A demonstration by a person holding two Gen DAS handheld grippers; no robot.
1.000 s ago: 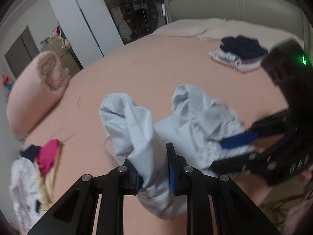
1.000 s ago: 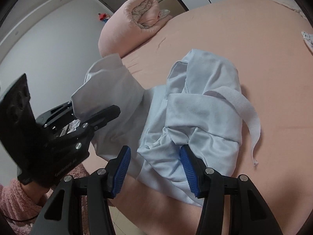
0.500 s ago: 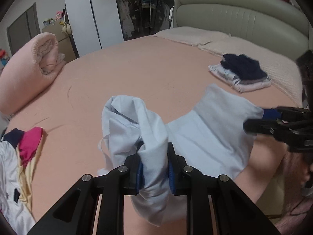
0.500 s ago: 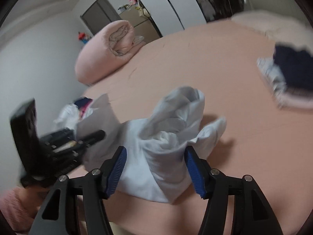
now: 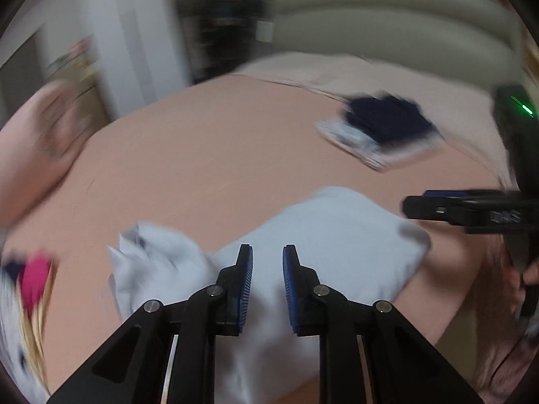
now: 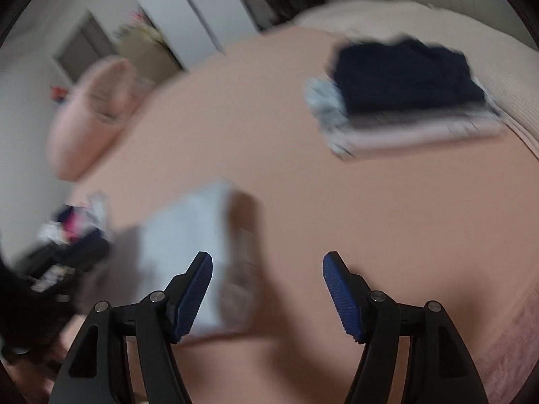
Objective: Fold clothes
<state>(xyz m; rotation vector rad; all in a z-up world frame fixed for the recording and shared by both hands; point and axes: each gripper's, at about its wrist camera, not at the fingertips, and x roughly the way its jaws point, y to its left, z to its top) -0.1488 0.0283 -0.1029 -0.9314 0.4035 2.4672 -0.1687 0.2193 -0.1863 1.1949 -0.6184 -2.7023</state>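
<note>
A pale blue garment (image 5: 337,245) lies in a loose heap at the near edge of a pink bed (image 5: 202,155), in a bedroom blurred by camera motion. The left gripper (image 5: 267,282) hangs over it with its fingers (image 5: 244,282) only narrowly apart; pale cloth shows through the gap, but whether the pads press on it cannot be told. The right gripper (image 6: 267,289) is off to the garment's right, its fingers (image 6: 198,286) wide apart and just opened further, clamped on nothing; the garment's edge lies on the bed by its left finger. Farther up the bed sits a stack of folded clothes (image 5: 380,131), a dark navy piece on top. A rolled pink duvet (image 6: 91,118) rests at the far left, and a pile of unfolded clothes (image 5: 30,279) lies at the left edge. A grey-green headboard (image 5: 387,23) closes the background.
</note>
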